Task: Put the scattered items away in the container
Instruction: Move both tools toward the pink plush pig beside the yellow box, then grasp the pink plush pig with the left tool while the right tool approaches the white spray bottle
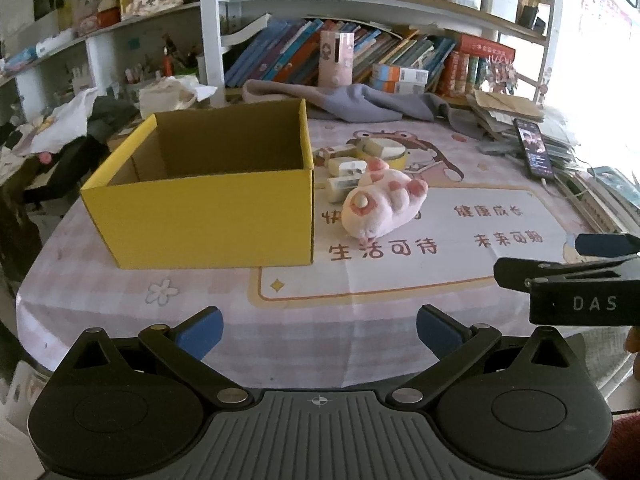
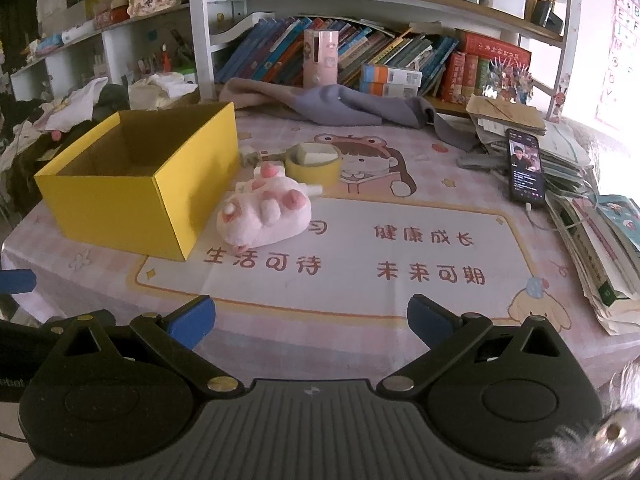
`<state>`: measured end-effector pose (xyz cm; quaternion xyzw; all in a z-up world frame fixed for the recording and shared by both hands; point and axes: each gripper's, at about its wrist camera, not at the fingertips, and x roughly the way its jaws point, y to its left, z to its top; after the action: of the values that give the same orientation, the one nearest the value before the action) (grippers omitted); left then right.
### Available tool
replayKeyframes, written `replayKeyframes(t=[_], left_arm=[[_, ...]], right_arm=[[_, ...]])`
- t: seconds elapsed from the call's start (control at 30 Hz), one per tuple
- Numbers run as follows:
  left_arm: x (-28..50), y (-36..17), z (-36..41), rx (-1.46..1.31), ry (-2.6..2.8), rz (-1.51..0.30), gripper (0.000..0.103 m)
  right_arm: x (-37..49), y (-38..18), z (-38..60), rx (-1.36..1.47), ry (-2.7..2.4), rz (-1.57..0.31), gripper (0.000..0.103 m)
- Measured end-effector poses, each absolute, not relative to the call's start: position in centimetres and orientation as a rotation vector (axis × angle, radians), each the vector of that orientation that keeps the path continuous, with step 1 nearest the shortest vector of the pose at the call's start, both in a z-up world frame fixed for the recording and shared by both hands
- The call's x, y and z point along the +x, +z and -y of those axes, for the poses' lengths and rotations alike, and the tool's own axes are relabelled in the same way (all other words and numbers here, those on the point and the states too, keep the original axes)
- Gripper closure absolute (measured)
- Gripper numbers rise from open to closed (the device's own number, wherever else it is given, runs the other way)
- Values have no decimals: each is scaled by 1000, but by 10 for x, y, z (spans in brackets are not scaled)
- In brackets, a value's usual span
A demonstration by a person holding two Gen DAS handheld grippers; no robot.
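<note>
An open yellow cardboard box [image 1: 208, 216] [image 2: 132, 204] stands on the table at the left; what I see of its inside is bare. A pink plush paw toy [image 1: 382, 204] [image 2: 266, 212] lies just right of the box. Behind it are a yellow tape roll [image 1: 394, 156] [image 2: 318, 168] with a pale block in it and small cream items [image 1: 344, 166] [image 2: 256, 156]. My left gripper [image 1: 320, 330] is open and empty over the table's near edge. My right gripper [image 2: 310, 320] is open and empty; it also shows in the left wrist view [image 1: 580, 264] at the right.
A pink cartoon tablecloth [image 2: 400, 248] covers the table. A grey cloth [image 2: 340, 106] lies at the back. A lit phone [image 2: 525, 168] leans on stacked papers and books [image 2: 592, 240] along the right edge. Bookshelves [image 2: 360, 48] stand behind, clutter [image 1: 60, 128] at the left.
</note>
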<state>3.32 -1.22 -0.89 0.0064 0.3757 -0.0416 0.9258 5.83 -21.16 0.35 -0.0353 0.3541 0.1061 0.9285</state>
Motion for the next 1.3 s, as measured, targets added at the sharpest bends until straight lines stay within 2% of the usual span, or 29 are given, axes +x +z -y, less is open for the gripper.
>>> replayKeyframes(t=[1.3], left_arm=[[121,-13,93,71,-275,-735,1]], right_arm=[[167,3,261,-50,285,-751,0]])
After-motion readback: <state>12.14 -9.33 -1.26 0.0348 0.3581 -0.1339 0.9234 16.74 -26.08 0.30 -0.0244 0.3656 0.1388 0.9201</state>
